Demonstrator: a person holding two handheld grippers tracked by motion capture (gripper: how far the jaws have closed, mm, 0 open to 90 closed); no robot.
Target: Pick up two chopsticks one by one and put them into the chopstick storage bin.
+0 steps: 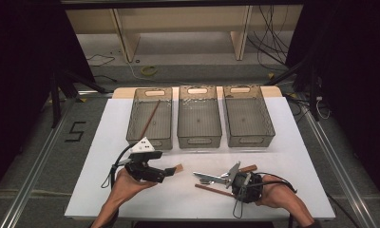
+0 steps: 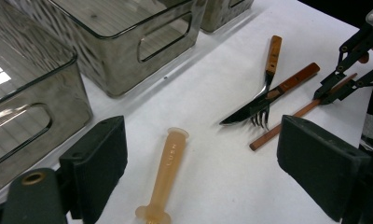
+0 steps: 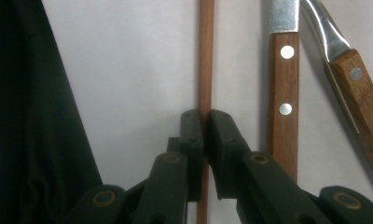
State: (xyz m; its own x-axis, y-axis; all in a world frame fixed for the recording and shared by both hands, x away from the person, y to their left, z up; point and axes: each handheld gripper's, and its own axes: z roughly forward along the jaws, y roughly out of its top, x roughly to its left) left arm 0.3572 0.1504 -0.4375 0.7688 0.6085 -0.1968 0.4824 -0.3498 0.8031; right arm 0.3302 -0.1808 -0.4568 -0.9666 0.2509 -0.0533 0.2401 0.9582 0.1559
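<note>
Looking down from the high view, we see the white worktop (image 1: 107,190) with three clear bins at its far side; the left bin (image 1: 150,118) holds one brown stick (image 1: 151,117), while the middle bin (image 1: 199,116) and right bin (image 1: 247,115) lie beside it. Our left hand-held gripper (image 1: 168,173) sits near the front left, and our right hand-held gripper (image 1: 231,178) sits front right, over a small pile of cutlery and a brown chopstick (image 1: 212,190).

From the left gripper view, we see our own jaws spread wide apart with nothing pressed between them, so this gripper is released. A pale translucent spoon-like handle (image 2: 166,177) lies on the worktop between them. Farther off lie a fork (image 2: 267,79) and a knife (image 2: 273,95), crossing each other, both with wooden handles, and the chopstick (image 2: 278,127) just beside them, with the right gripper at its far end.

From the right gripper view, we see our jaws clenched on the chopstick (image 3: 205,56), grasping it while it lies flat on the worktop. Just beside it runs the knife handle (image 3: 283,102) with its rivets, then the fork handle (image 3: 362,93)
</note>
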